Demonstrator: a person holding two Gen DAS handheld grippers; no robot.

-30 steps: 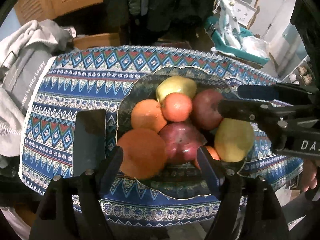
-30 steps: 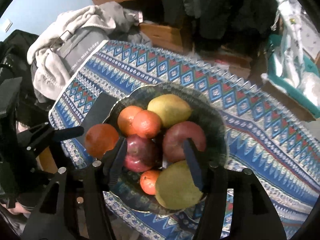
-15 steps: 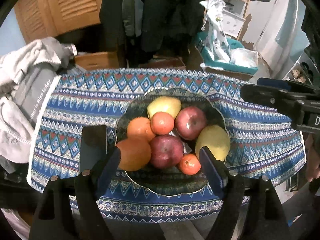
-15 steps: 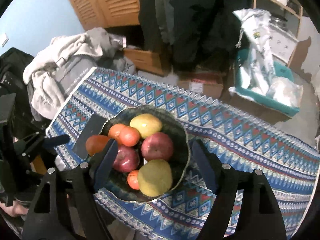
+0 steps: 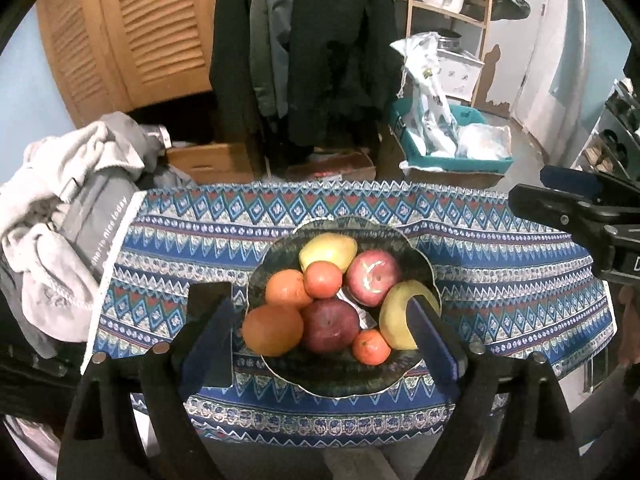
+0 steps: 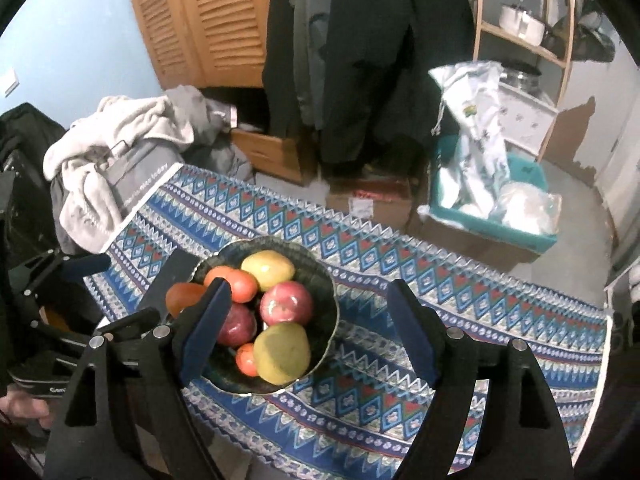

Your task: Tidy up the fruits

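Both claws (image 5: 320,332) (image 6: 308,324) empty, jaws opening, above the fruit bowl (image 5: 340,376)

In the left wrist view, the near finger of the left gripper (image 5: 320,336) covers the right side of the yellow fruit (image 5: 394,316) at the bowl's (image 5: 340,380) right. The right gripper (image 5: 560,208) is cut off by the right edge, so its jaws cannot be read there. In the right wrist view, the right gripper's left finger (image 6: 204,328) hides part of the dark red apple (image 6: 240,326) and of the large orange (image 6: 182,296). The small orange (image 6: 245,360) shows only partly behind the yellow fruit. The grey bag's (image 6: 140,176) lettering is too small to read. The desk's (image 6: 480,340) near edge is hidden behind the gripper bodies.
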